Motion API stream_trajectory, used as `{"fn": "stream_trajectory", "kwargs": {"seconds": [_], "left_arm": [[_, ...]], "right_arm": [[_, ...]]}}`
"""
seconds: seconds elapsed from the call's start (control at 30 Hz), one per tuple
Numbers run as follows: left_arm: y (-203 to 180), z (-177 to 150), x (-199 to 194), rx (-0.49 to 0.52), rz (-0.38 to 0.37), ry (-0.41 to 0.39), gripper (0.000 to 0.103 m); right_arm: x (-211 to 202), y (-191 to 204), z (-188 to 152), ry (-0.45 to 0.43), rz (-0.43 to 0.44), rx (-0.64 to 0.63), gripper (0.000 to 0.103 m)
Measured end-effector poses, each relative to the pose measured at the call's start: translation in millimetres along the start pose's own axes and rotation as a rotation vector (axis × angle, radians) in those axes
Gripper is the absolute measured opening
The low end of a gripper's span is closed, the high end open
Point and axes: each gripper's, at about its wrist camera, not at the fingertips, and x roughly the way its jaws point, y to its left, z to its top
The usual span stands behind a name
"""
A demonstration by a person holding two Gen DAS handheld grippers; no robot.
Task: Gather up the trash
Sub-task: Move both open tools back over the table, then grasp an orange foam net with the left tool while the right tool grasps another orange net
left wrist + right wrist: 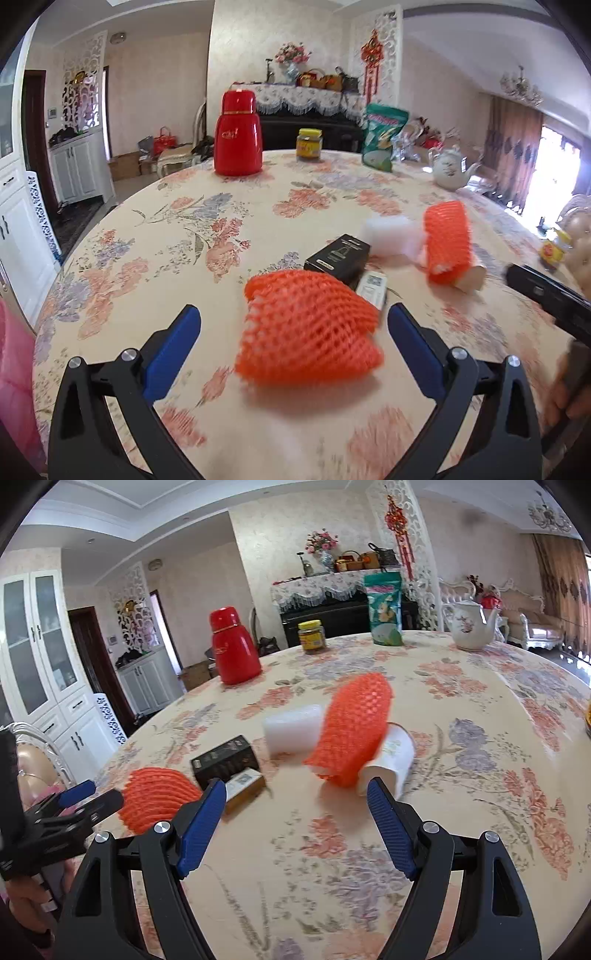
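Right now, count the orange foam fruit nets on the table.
2. One orange net lies between the open left tongs; the other net lies draped over the paper cup, ahead of the right tongs. None seems hidden.

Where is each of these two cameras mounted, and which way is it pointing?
Left wrist view: sits on the left gripper, facing across the floral-cloth table at an orange foam fruit net; open blue jaws and a hand show.
Right wrist view: sits on the right gripper, facing a second orange net on a white paper cup; open jaws show.
Both share the red thermos flask.
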Motion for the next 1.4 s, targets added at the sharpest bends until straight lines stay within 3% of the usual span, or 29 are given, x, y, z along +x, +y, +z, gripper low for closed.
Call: {"fn": "stream_trajectory", "kwargs": {"seconds": [0.27, 0.47, 0.53, 0.63, 0.7, 0.77, 0.87, 1.4], "left_arm": [[-1, 6, 47, -0.033, 0.05, 0.074, 0.085], [-1, 2, 55, -0.027, -0.009, 0.121, 0.057], [0, 1, 56, -0.021, -0.036, 0.132, 0.04], [0, 0, 51, -0.017, -0.057, 0.113, 0.03], [0, -1, 44, -0.009, -0.068, 0.082, 0.028], [-1, -1, 39, -0.003, -0.069, 0.054, 0.028], [-2, 0, 32, 0.003, -0.065, 0.015, 0.028], [2, 2, 15, 0.003, -0.065, -0.069, 0.028]], "right_arm": [[34, -15, 19, 0.036, -0.086, -0.008, 0.075], [73, -18, 32, 0.075, -0.146, -0.004, 0.075], [85, -17, 38, 0.088, -0.16, 0.005, 0.074], [106, -17, 42, 0.126, -0.192, 0.012, 0.072], [115, -16, 43, 0.132, -0.22, 0.013, 0.059], [116, -14, 42, 0.124, -0.25, -0.004, 0.035], [110, -13, 42, 0.107, -0.247, 0.013, 0.023], [28, 38, 5, 0.032, -0.136, -0.103, 0.021]]}}
